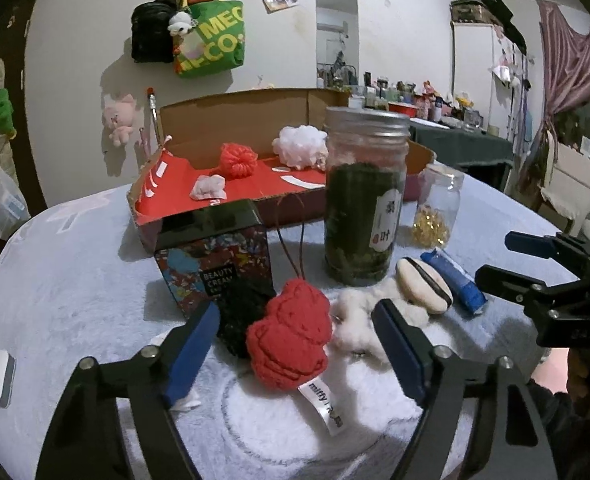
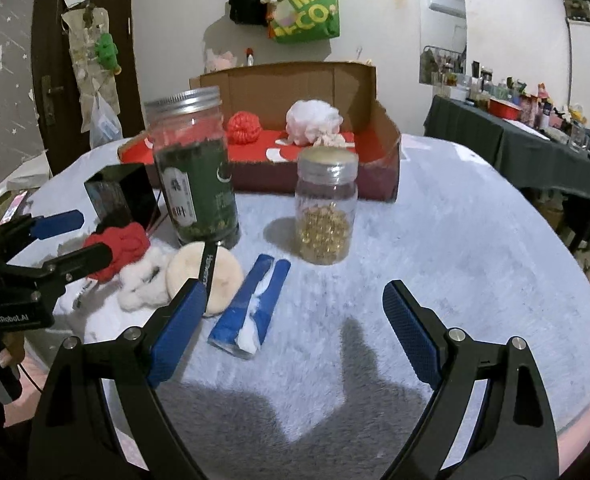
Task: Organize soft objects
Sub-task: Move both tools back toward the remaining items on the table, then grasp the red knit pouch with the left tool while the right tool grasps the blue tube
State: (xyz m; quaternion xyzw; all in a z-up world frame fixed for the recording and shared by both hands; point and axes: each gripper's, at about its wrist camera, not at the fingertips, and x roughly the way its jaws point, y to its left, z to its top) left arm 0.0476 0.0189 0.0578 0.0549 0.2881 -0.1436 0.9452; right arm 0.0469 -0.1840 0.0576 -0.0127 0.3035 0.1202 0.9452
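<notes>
Red knitted plush point(image 1: 289, 334) with a white "miffy" tag is framed between the blue pads of the left gripper point(image 1: 295, 350); jaws are spread, pads not seen pressing on it, so nothing is gripped. Black knitted piece point(image 1: 241, 320) is seen touching the plush on its left, white fluffy scrunchie point(image 1: 355, 320) on its right. Cream powder puff point(image 1: 423, 284) with a dark band is leaned just beside the scrunchie, blue packet point(image 1: 453, 280) next to that. Patterned "Beauty Cream" box point(image 1: 215, 260) is stood behind the plush, tall jar of dark green leaves point(image 1: 361, 200) beside it, small jar of gold beads point(image 1: 435, 208) further right.

Right gripper point(image 2: 295, 332) is held wide open over bare pale fleece tablecloth point(image 2: 455, 240), nothing between its fingers; the packet lies near its left pad.

Cardboard tray point(image 1: 231, 120) with red lining is placed at the back of the table; red yarn ball point(image 1: 237, 160), white pompom point(image 1: 301, 146) and a small pink item point(image 1: 209, 188) are seen inside it.
</notes>
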